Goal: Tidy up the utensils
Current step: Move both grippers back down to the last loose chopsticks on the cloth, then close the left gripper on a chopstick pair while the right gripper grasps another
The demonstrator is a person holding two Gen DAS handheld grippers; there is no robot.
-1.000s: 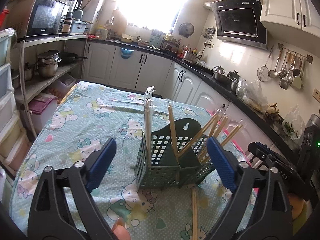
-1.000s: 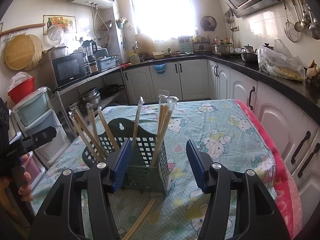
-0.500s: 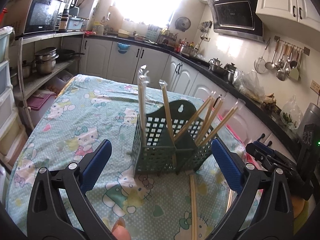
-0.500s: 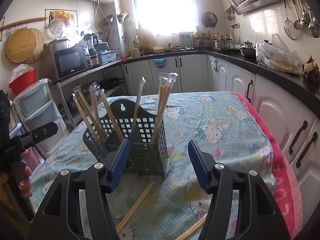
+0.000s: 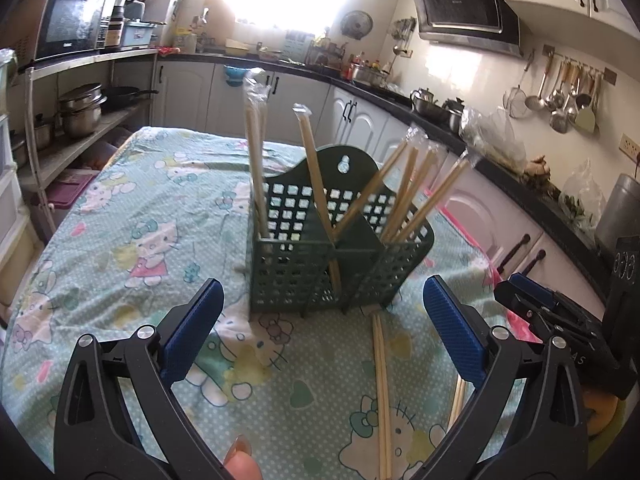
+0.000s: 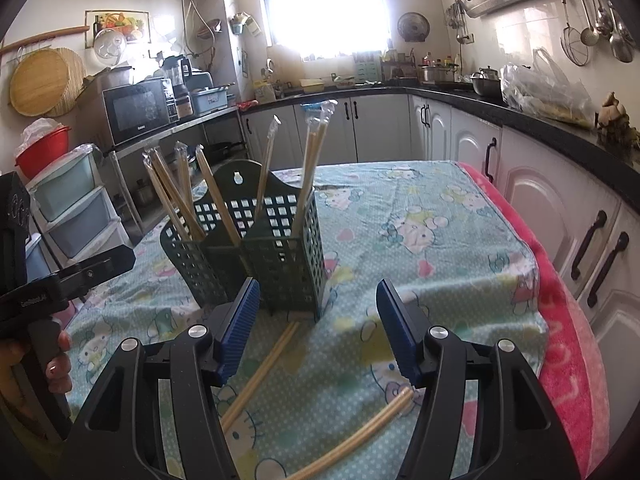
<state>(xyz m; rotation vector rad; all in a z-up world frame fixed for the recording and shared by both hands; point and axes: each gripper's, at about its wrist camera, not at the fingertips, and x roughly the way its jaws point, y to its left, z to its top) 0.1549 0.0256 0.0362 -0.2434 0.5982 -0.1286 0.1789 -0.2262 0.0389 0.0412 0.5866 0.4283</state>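
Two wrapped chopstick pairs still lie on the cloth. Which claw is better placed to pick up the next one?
Probably right. The open right claw points at both loose chopstick pairs; the left claw faces the green holder.

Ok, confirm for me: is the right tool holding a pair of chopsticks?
No, the right tool is open and empty; two wrapped chopstick pairs lie on the tablecloth below it.
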